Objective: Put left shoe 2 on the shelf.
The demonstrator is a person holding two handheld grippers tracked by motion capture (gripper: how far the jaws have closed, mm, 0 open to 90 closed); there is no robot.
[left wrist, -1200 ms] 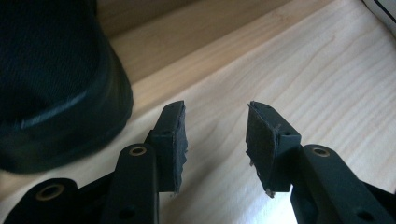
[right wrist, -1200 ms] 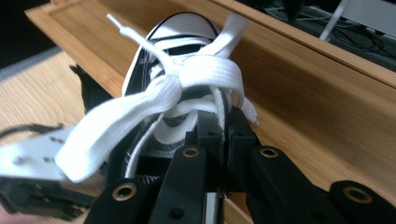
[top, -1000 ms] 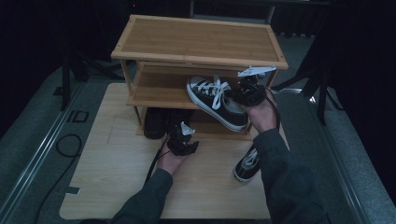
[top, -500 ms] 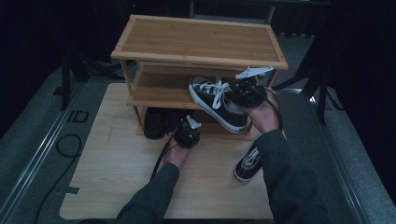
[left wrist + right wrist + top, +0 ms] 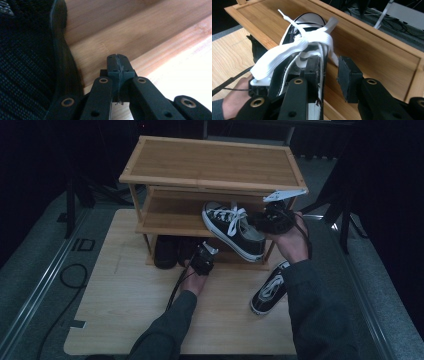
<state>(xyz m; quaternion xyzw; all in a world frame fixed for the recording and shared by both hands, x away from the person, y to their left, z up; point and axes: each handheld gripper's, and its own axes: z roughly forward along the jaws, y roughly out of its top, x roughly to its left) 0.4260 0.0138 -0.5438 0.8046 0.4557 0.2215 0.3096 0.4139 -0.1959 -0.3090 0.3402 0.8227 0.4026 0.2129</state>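
The black canvas sneaker [image 5: 234, 230], low-cut with a white rubber sole and flat white laces [image 5: 294, 45], lies tilted on the middle shelf of the slatted bamboo shoe rack [image 5: 210, 162], just ahead of the right claw [image 5: 329, 67]. That claw's jaws have just been opening; one pad sits inside the shoe's collar, the other stands clear of it outside. The left claw [image 5: 117, 65], below on the pale wooden surface [image 5: 125, 305], has its jaws pressed together on nothing, beside a black mesh-knit shoe [image 5: 27, 60] with a smooth dark sole. Another black sneaker [image 5: 270, 287] with a white logo lies on the surface behind the right claw.
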